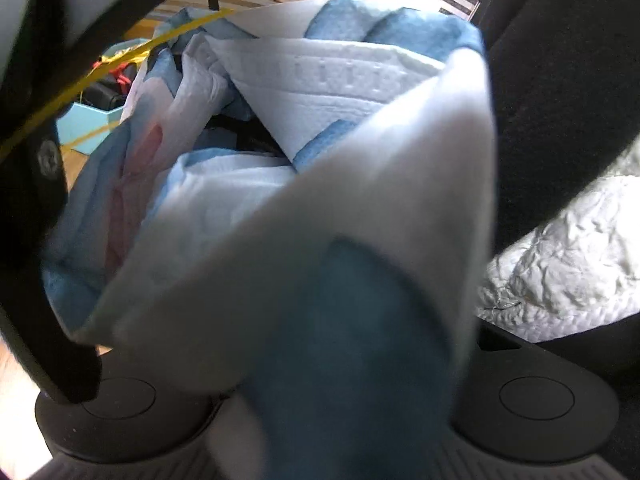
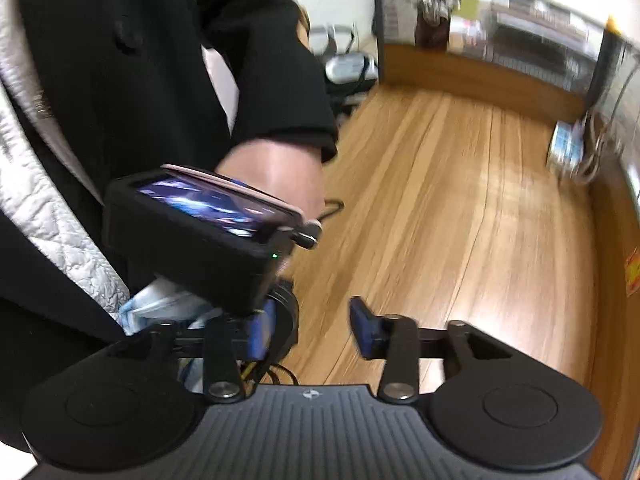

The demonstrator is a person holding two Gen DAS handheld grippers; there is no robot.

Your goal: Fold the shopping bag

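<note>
Soft dimpled nonwoven shopping bag (image 1: 320,208), glossy wood-grain floor (image 2: 440,184), matt ribbed plastic claw (image 2: 316,328) housing

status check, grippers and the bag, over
Left gripper shut on shopping bag, bunched up against its camera. Right gripper open, empty, over wood floor. Nothing blocking.
</note>
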